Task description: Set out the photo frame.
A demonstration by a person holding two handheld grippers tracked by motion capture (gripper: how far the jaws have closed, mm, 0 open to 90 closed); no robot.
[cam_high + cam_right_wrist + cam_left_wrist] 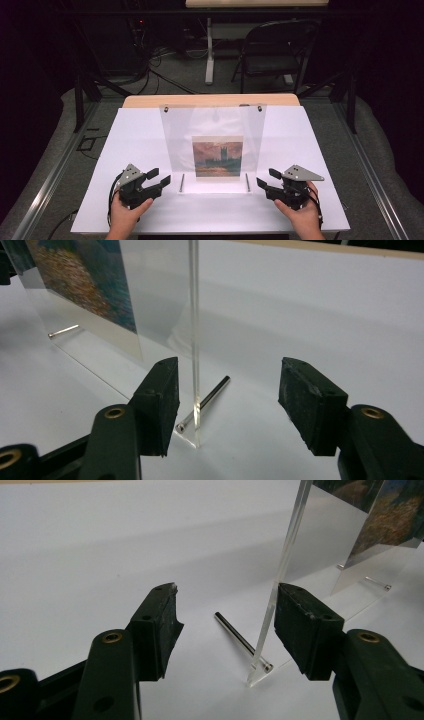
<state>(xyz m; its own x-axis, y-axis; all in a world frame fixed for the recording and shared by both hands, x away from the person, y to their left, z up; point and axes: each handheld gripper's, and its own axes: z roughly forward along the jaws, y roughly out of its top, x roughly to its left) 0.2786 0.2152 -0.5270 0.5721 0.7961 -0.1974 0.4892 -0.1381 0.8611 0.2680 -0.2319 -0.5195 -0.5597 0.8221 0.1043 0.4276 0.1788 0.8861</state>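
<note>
A clear acrylic picture stand (212,125) stands upright on the white board (300,150), holding a small painting print (218,156) of orange and blue tones. A metal pin lies at each bottom corner, one on the left (181,182) and one on the right (247,182). My left gripper (160,176) is open just left of the stand; in the left gripper view the acrylic edge (285,565) and pin (240,637) lie between its jaws. My right gripper (267,177) is open at the stand's right side, with the edge (194,340) and pin (207,400) between its jaws.
The white board lies on a wooden table (210,100). Behind the table are a folding chair (275,50), a white table leg (209,55) and cables (155,65) on the floor. A metal rail (50,175) runs along the left.
</note>
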